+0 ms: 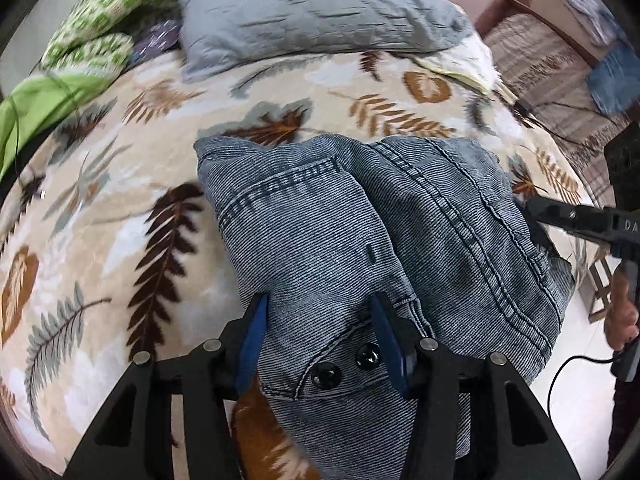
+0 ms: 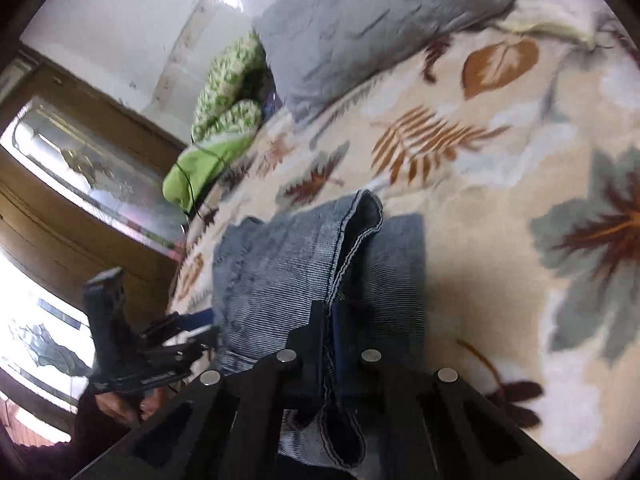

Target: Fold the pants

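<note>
**Cloth, plastic and metal**

Ribbed blue denim pants (image 1: pixel 360 248) with raised double stitching and two glossy black buttons (image 1: pixel 348 366). Beneath: plush, matt leaf-print blanket (image 1: pixel 120 216). Beyond the pants: crinkled grey cloth pillow (image 1: pixel 312 8). Matt black plastic left tongs (image 1: pixel 320 320), dull metal pins, smooth blue pads (image 1: pixel 252 340).

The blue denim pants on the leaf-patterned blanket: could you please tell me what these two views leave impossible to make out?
- Left wrist view: the blue denim pants run under the left gripper and off the bottom edge, so the waistband end is cut off.
- Right wrist view: the right gripper covers the seam it clamps; its pads are hidden in the fabric.
- Both views: the layers beneath the top fold are hidden.
- Right wrist view: the green patterned bundle is blurred.
</note>
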`<state>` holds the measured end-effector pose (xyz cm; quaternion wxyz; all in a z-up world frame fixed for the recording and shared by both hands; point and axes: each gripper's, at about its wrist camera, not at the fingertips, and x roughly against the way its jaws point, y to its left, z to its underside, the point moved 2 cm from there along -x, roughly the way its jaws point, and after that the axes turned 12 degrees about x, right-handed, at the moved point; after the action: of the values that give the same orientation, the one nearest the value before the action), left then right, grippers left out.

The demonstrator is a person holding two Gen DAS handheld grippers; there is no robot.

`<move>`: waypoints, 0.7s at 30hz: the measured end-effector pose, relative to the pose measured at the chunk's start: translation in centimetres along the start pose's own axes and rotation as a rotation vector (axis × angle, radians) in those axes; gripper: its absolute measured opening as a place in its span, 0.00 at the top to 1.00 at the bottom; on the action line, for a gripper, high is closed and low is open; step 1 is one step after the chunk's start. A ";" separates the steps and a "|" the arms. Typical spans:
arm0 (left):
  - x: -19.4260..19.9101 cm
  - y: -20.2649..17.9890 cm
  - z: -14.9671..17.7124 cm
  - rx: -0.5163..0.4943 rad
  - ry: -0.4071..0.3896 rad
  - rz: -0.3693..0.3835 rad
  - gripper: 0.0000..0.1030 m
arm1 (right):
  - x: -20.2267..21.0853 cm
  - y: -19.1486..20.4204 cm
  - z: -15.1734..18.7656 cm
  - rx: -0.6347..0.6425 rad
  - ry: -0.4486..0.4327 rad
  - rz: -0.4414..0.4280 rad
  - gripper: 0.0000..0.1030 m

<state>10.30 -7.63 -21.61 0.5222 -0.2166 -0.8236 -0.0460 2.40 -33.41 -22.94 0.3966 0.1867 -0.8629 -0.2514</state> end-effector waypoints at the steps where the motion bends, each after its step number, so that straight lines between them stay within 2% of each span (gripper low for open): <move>1: -0.1 -0.6 0.1 -0.024 -0.010 -0.016 0.48 | 0.7 -0.3 0.2 -0.001 -0.016 0.010 0.97; 2: -0.5 -1.2 0.2 -0.048 -0.016 -0.057 0.48 | 1.1 -0.6 0.4 -0.006 -0.026 0.034 0.97; 4: -1.2 -0.9 0.2 -0.034 -0.004 -0.100 0.41 | 1.2 -2.1 1.0 -0.048 -0.020 0.069 0.97; 6: -1.4 0.4 0.2 0.034 0.011 -0.093 0.34 | 0.4 -4.0 1.9 -0.126 0.014 0.087 0.97; 7: -1.1 0.9 0.1 0.056 0.016 -0.080 0.34 | 0.3 -4.0 2.0 -0.123 0.019 0.082 0.97; 9: 0.0 1.4 -0.1 0.066 0.011 -0.093 0.35 | 0.4 -2.9 1.4 -0.083 -0.009 0.047 0.97; 12: 2.3 1.0 -1.2 0.055 -0.058 -0.106 0.35 | -0.4 0.3 -1.1 0.009 -0.032 0.015 0.96; 14: 3.4 0.3 -2.2 0.044 -0.102 -0.101 0.34 | -1.9 2.5 -2.8 0.068 -0.017 0.010 0.96; 16: 3.3 -0.5 -3.3 0.007 -0.128 -0.148 0.33 | -4.1 4.6 -4.3 0.122 0.002 0.015 0.96; 18: 1.4 -0.6 -4.4 -0.002 -0.109 -0.210 0.33 | -5.8 6.0 -5.2 0.178 0.014 0.037 0.96; 21: -2.2 0.6 -5.0 0.037 -0.018 -0.239 0.32 | -9.6 6.4 -5.8 0.202 0.068 0.119 0.96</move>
<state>15.48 -9.31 -21.37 0.5094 -0.1077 -0.8489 -0.0907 12.02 -24.91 -21.63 0.4191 0.1825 -0.8795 -0.1325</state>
